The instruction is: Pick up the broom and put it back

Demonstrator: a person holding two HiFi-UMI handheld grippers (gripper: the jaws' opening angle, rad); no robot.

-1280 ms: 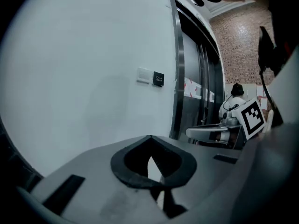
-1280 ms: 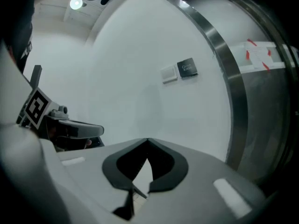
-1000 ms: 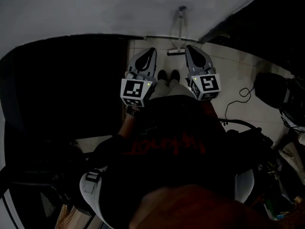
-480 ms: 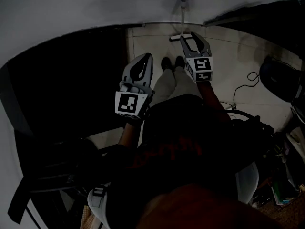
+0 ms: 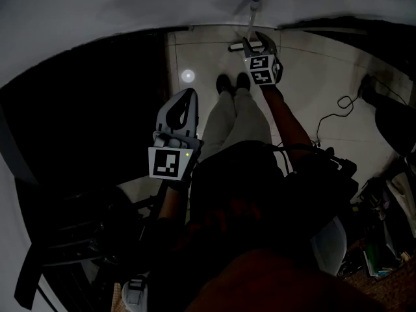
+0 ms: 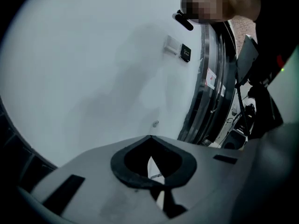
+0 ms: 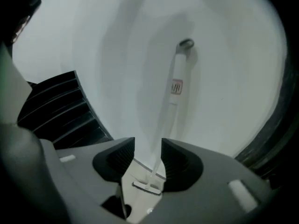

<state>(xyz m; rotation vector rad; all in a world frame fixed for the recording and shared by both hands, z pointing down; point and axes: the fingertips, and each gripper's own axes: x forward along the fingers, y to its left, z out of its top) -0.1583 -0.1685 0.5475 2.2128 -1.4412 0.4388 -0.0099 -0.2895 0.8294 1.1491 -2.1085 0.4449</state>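
The broom (image 5: 250,17) leans upright against the white wall, its head (image 5: 236,46) on the tiled floor just past the person's shoes. My right gripper (image 5: 255,42) is stretched out low beside the broom's head, and its jaws are opening. In the right gripper view the pale handle (image 7: 171,97) and head (image 7: 146,187) show beyond the gap between my right gripper's (image 7: 148,143) pads, with nothing pressed between them. My left gripper (image 5: 190,96) hangs by the person's left hip, its jaws (image 6: 149,137) shut and empty.
A big black stepped structure (image 5: 84,116) fills the left, also seen as dark steps (image 7: 60,111). A round glare spot (image 5: 188,76) lies on the floor tiles. A cable (image 5: 338,109) and dark bags (image 5: 390,119) clutter the right side.
My right gripper has swung forward and down to the broom's foot, and its jaws have parted. My left gripper has dropped lower toward the body.
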